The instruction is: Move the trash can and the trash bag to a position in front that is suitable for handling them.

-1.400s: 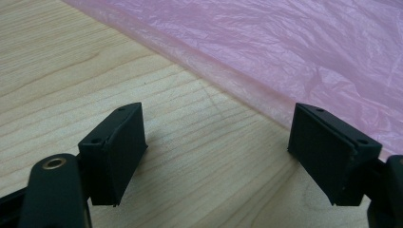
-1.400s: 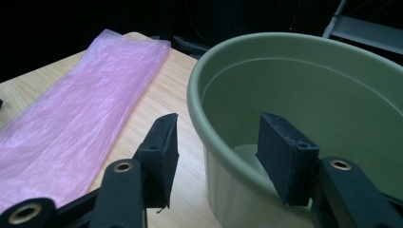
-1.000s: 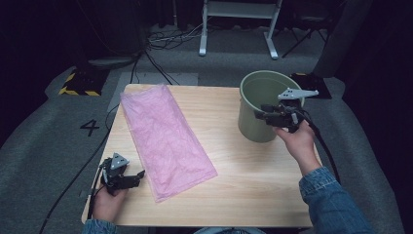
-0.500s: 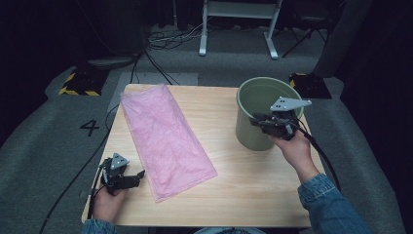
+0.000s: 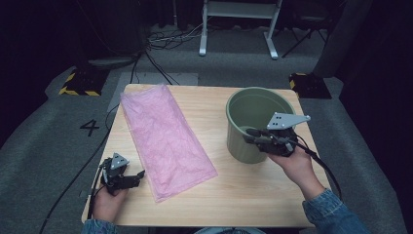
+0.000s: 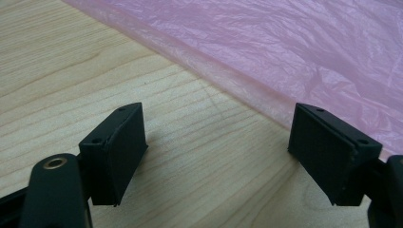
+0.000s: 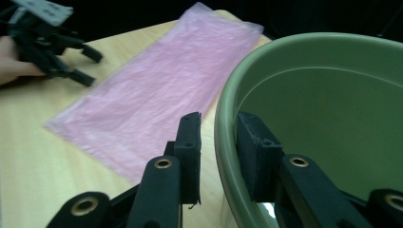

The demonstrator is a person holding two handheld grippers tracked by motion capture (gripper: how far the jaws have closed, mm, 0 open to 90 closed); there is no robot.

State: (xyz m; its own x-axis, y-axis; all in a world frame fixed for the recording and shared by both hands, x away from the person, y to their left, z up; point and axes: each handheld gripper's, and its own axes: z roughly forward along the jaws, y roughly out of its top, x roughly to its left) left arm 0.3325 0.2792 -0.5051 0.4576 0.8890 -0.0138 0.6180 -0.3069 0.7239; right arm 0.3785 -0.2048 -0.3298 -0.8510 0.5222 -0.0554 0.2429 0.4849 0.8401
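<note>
Pale wooden surface (image 5: 253, 195) carries everything. Near its front left corner the left tool (image 6: 216, 156) rests with jaws wide apart beside the crinkled pink plastic bag (image 5: 165, 136). Since earlier, the round green plastic bucket (image 5: 248, 112) slid leftward; the right tool (image 7: 216, 156), jaws just closing, clamps its rim.

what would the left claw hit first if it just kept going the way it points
Probably the pink plastic bag. The left claw stands open and low over the bare table, aimed at the bag's near edge with nothing in between. How far off that edge lies is hard to judge.
</note>
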